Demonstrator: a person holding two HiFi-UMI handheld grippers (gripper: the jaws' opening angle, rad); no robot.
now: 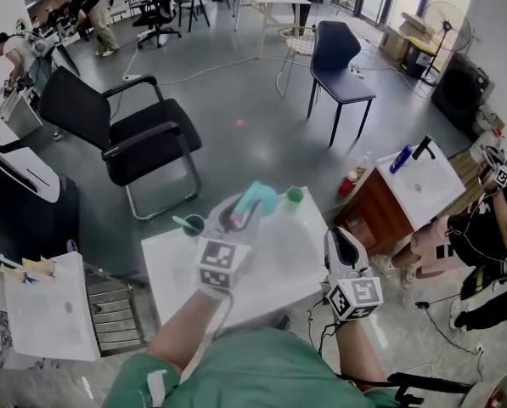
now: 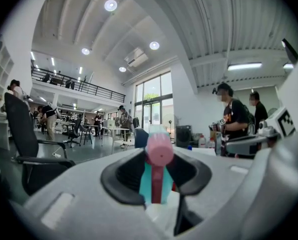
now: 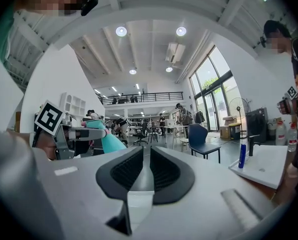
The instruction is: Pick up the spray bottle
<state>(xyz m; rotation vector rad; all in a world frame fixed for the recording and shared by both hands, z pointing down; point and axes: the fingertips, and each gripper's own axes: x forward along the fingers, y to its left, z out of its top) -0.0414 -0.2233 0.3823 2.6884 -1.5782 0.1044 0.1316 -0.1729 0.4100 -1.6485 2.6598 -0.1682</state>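
Observation:
My left gripper [image 1: 243, 215] is shut on a teal spray bottle [image 1: 255, 202] with a pink spray head, holding it in the air above the white table [image 1: 287, 262]. In the left gripper view the bottle [image 2: 158, 176] stands between the black pads [image 2: 124, 176], pink nozzle pointing at the camera. My right gripper [image 1: 342, 245] hovers at the table's right edge with its jaws together and nothing between them [image 3: 148, 164]. The right gripper view shows the bottle [image 3: 106, 141] in the left gripper [image 3: 74, 133] off to its left.
A green cup [image 1: 192, 224] and a small green lid [image 1: 295, 195] sit at the table's far edge. Black chairs [image 1: 138, 138] stand beyond. A low white stand [image 1: 431, 189] with a blue bottle is at right, a person [image 1: 482, 236] beside it. A white board [image 1: 45, 304] lies at left.

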